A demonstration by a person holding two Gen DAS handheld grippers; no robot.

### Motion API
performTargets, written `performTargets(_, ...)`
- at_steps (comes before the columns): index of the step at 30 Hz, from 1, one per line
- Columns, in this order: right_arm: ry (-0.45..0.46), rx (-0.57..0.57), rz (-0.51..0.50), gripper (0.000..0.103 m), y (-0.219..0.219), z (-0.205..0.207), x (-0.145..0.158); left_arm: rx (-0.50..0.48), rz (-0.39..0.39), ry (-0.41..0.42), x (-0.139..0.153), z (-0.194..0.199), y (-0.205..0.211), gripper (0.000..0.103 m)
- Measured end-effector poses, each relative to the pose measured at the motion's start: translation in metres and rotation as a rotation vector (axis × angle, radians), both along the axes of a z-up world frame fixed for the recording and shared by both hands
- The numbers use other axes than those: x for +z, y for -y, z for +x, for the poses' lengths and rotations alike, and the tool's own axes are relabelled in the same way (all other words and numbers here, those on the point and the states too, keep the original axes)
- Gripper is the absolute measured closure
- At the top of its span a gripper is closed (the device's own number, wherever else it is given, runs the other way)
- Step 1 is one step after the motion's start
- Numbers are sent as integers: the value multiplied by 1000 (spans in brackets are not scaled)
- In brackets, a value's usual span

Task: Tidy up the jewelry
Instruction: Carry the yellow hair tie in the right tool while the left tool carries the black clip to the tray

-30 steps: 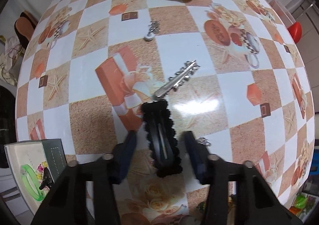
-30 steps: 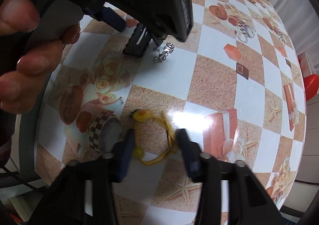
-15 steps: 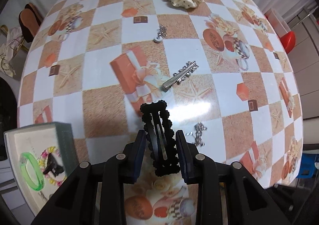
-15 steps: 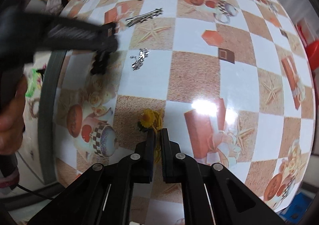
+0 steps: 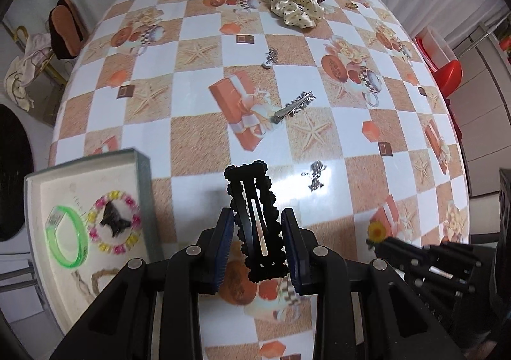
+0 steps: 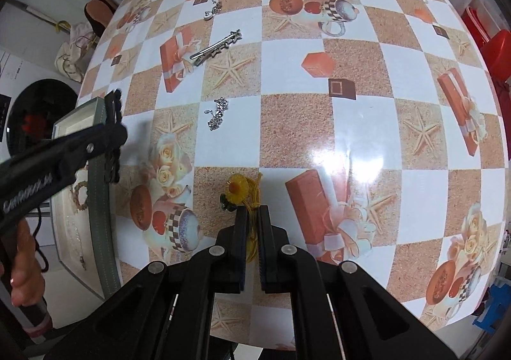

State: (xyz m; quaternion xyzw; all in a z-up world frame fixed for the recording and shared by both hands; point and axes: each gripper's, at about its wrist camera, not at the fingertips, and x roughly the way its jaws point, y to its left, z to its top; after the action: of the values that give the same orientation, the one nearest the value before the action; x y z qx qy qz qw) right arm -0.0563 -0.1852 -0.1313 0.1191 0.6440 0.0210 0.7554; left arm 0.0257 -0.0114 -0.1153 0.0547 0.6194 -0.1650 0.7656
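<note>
**Two pieces held, box not yet reached**

While you hold the black hair clip pinched in your left gripper, above the worktop beside the box at its left edge, your right gripper is nearly closed on the yellow flower tie.
- Risk: thin cord may slip out; clip could snag the box wall.
- Room: central worktop open; silver chain and silver clip lie apart.

Home — patterned tablecloth, slippers
</note>
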Motion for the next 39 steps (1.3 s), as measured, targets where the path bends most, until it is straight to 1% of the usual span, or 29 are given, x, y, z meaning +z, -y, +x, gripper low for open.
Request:
performTargets(11,25,58,-13,97,-24,12,17,67,-14,-1,11,-23,-40,67)
performTargets(19,46,150,-19,97,-61,24,27,153,-19,11,19,-38,-83,67)
performTargets(31,74,321,-4,97,-141,41,37,351,2,8,14,-62,-167,67)
performTargets(39,76,428,27,97,-202,58,36,504,51,19,2,-71,-224,67)
